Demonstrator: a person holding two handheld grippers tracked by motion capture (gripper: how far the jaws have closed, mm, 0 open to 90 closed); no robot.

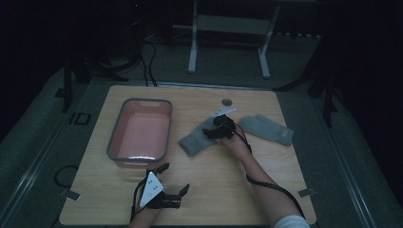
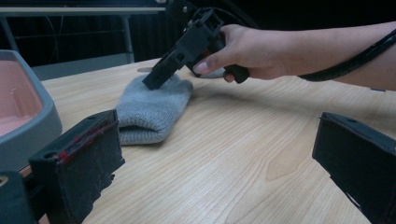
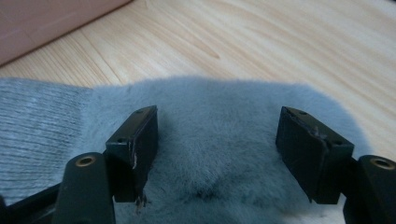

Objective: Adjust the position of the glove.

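Wooden surface [image 1: 199, 175]: my right tool [image 3: 217, 144] straddles the near mitten [image 1: 197, 137], jaws apart, nothing gripped; next, pinch it; left tool [image 1: 173, 178] idle, open.

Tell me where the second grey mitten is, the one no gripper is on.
High view: the second mitten lies at the table's right, right of the mitten under the right gripper.

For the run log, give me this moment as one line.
right gripper: open, jaws either side of near mitten | left gripper: open, nothing between jaws | second mitten: lying on table | tub: holds nothing
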